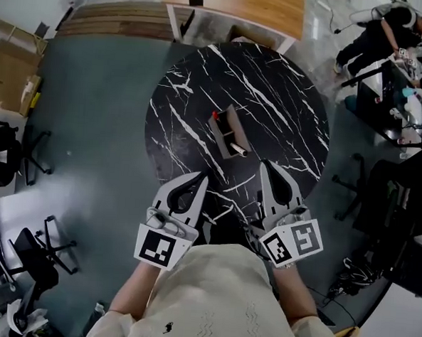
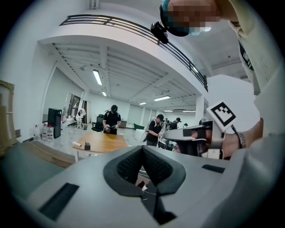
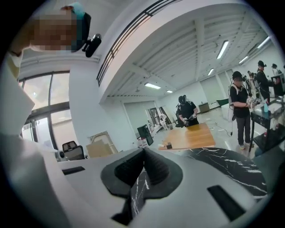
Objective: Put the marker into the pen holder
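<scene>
A dark rectangular pen holder (image 1: 228, 132) stands near the middle of the round black marble table (image 1: 272, 97). A small red tip (image 1: 214, 115) shows at its far end and a white rounded end (image 1: 239, 152) at its near end; I cannot tell whether they belong to one marker. My left gripper (image 1: 202, 176) and right gripper (image 1: 266, 165) hover over the table's near edge, close to my body, both shut with nothing in them. In the left gripper view the jaws (image 2: 143, 149) meet, and the right gripper (image 2: 196, 133) shows beside them. The right gripper view shows its jaws (image 3: 143, 151) pressed together.
A wooden desk (image 1: 242, 2) stands beyond the table. Office chairs (image 1: 38, 250) are at the left, and a person at a workbench (image 1: 390, 40) at the upper right. Cardboard boxes (image 1: 10, 66) lie at the far left. Several people stand in the background of both gripper views.
</scene>
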